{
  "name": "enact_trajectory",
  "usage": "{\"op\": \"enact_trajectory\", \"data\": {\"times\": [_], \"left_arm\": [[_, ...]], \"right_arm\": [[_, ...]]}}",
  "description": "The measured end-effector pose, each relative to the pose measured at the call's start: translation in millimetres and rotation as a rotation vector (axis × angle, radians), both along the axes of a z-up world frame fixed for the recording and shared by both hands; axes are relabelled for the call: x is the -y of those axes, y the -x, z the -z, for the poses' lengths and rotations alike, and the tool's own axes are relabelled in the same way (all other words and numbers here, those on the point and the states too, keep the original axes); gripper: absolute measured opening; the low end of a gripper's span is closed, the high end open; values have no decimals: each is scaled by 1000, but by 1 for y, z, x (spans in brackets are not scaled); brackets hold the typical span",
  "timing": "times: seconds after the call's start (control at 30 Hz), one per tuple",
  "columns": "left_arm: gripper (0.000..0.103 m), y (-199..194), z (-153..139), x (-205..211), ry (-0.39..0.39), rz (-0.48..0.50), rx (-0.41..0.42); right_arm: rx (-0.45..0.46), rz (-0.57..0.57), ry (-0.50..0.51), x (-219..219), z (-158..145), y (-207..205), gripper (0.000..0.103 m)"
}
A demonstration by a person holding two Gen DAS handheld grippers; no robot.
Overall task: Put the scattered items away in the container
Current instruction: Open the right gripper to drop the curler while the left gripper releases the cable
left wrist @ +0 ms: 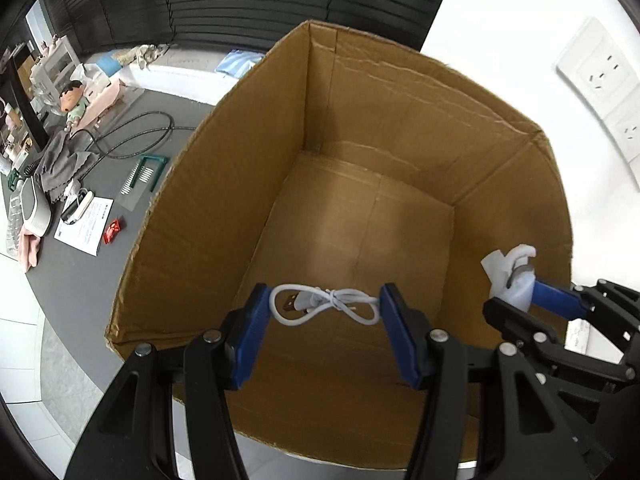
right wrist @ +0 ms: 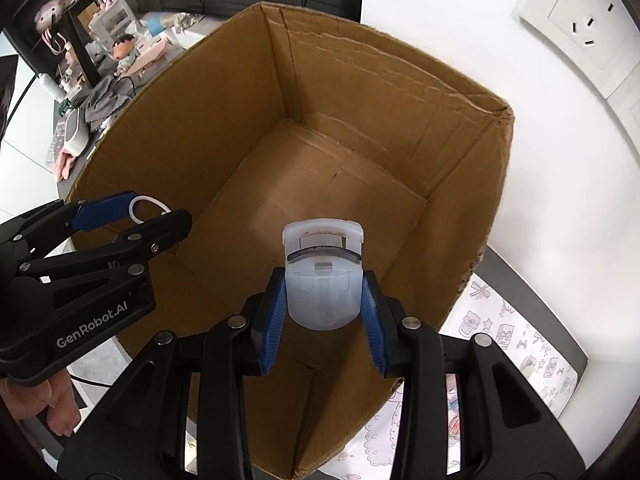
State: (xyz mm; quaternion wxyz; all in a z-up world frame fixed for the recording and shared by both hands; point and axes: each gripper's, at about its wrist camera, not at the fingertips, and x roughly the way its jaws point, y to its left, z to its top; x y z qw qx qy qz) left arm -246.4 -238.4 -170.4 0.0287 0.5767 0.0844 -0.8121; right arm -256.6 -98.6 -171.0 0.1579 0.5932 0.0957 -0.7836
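Over the cardboard box [left wrist: 224, 184], left gripper [left wrist: 324, 312] has its fingers spread wide, with the bundled white cable [left wrist: 324, 304] stretched between the pads, barely pinched; right gripper [right wrist: 324, 300] is clamped on a white eyelash curler [right wrist: 323, 276] above the box floor. Risk: both sit near the front wall, so a release could snag the cable on a pad or bounce the curler off the rim. Clutter remains on the desk [left wrist: 80, 272] left of the box.

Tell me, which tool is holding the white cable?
The left tool. A looped white cable hangs between its blue fingers over the box; the right tool squeezes a pale plastic clip.
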Motion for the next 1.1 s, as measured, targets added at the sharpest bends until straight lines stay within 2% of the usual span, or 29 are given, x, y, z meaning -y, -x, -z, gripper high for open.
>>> {"op": "enact_trajectory", "data": {"times": [0.5,0.83,0.9,0.93,0.97,1.0,1.1], "left_arm": [[55,2,-1,2,-30,7,16],[61,1,1,-3,-86,15,41],[71,0,1,-4,-92,13,43],[74,0,0,-4,-86,9,41],[83,-1,-1,-4,-79,2,39],[90,-2,-1,-4,-84,-1,39],[93,-3,-3,-6,-108,4,45]], "right_arm": [[3,-8,-13,2,-3,-5,39],[-48,-4,-28,-3,-21,-15,75],[-61,0,-26,-6,-25,-17,81],[-65,2,-27,-7,-26,-18,88],[-68,4,-23,-9,-27,-19,95],[-70,9,-21,-11,-27,-20,96],[-72,32,0,-18,-30,-21,98]]}}
